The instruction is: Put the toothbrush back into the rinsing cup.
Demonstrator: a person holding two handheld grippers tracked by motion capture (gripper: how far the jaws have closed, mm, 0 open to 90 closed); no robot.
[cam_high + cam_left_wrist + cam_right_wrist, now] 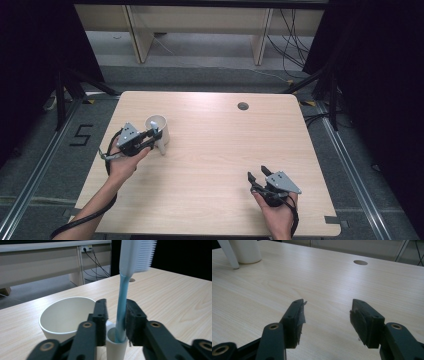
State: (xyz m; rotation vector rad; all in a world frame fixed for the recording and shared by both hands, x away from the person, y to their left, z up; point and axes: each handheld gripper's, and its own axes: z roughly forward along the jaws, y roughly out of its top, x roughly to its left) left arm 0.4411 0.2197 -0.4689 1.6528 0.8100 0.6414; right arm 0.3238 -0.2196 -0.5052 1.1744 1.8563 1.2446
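Observation:
A white cup [161, 131] stands on the left part of the wooden table [215, 150]. A toothbrush [135, 255] with a white handle, blue neck and white bristles stands nearly upright beside the cup [65, 315], its handle end [162, 148] on the table. My left gripper [152, 136] has its jaws around the blue neck; in the left gripper view [116, 307] a gap shows between the left pad and the neck, so it is open. My right gripper [259, 173] rests open near the table's front right, nothing between its jaws [327, 305].
A round cable hole [243, 106] sits in the table's far side, also seen from the right gripper [360, 262]. Beyond the table are wooden furniture legs [142, 45] and cables [292, 45] on the floor. Dark curtains and stands flank both sides.

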